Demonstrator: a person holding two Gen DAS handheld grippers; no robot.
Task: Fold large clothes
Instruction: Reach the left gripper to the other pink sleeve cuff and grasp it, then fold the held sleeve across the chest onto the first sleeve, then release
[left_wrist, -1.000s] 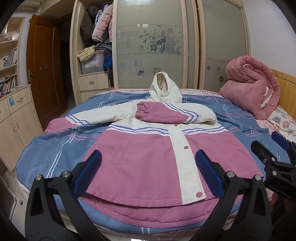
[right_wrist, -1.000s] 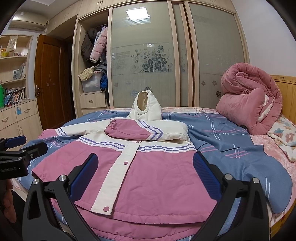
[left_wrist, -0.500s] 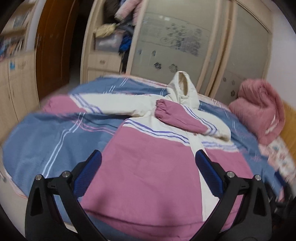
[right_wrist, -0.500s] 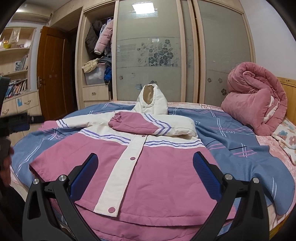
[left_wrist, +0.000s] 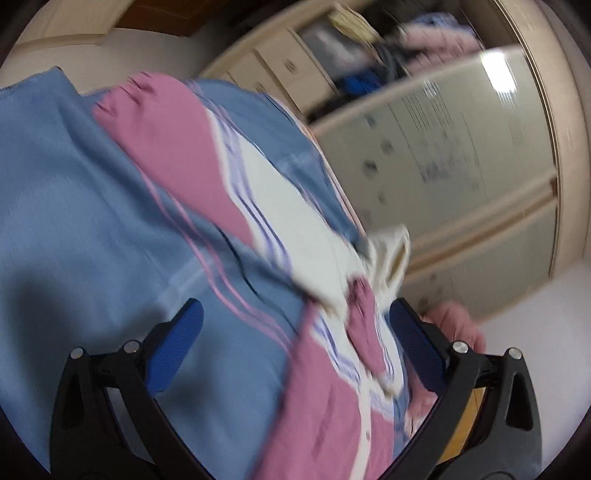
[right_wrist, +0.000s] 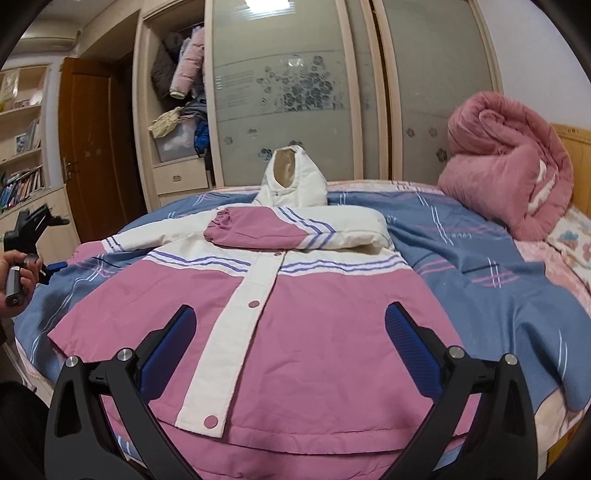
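A pink and white hooded jacket (right_wrist: 295, 317) lies front-up on the bed, its right sleeve (right_wrist: 280, 234) folded across the chest and its left sleeve (right_wrist: 155, 236) stretched out to the left. My right gripper (right_wrist: 288, 332) is open and empty above the jacket's hem. My left gripper (left_wrist: 291, 332) is open and empty; its view is blurred and tilted, over the blue sheet beside the outstretched sleeve (left_wrist: 177, 147). From the right wrist view the left gripper (right_wrist: 55, 267) is seen in a hand at the bed's left edge.
The blue plaid sheet (right_wrist: 480, 266) covers the bed. A rolled pink quilt (right_wrist: 506, 162) lies at the far right by the headboard. A wardrobe with glass sliding doors (right_wrist: 295, 92) and open shelves stands behind the bed. A wooden door (right_wrist: 88, 147) and bookshelves are at the left.
My left gripper has swung left and rolled over, from the jacket's hem to the outstretched left sleeve. My right gripper has shifted slightly closer over the hem.
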